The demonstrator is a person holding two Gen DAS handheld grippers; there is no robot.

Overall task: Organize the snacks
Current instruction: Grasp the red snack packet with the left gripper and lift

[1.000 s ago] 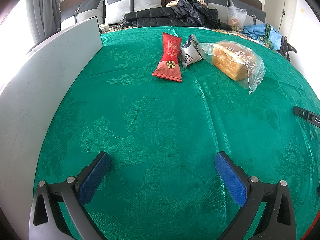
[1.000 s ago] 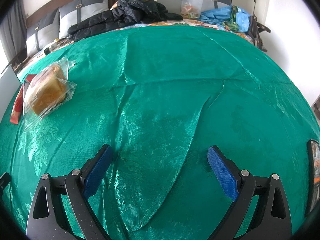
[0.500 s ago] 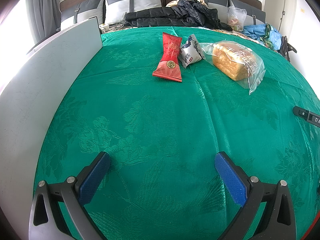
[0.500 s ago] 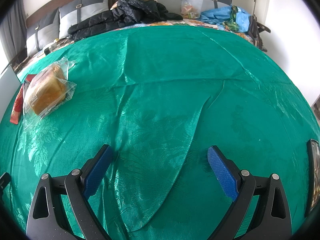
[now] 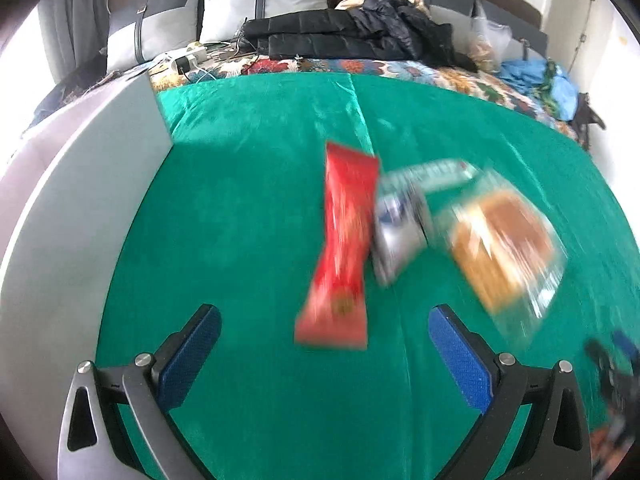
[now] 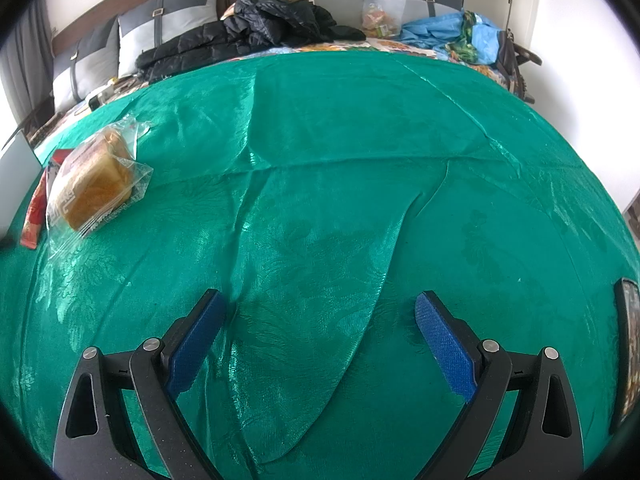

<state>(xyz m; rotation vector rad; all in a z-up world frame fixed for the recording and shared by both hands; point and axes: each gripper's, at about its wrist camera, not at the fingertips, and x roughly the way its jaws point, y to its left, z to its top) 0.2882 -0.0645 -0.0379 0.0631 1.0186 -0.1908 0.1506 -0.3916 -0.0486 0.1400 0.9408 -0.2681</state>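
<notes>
— Three snacks lie on the green cloth [image 5: 248, 208]: a red packet [image 5: 344, 248], a silver pouch [image 5: 396, 236] touching its right side, and bagged bread [image 5: 504, 244] right of the pouch. All are blurred.

— How does the red packet lie?

— Long axis runs away from the left gripper [image 5: 324, 352], near end between its spread fingers. The right gripper [image 6: 318, 344] is also spread, empty, well right of the bread [image 6: 94, 184].

You see a glossy, patterned green cloth [image 6: 340, 168], clear crinkly plastic round the bread loaf [image 6: 94, 188], and a shiny red snack packet [image 5: 344, 248].
</notes>
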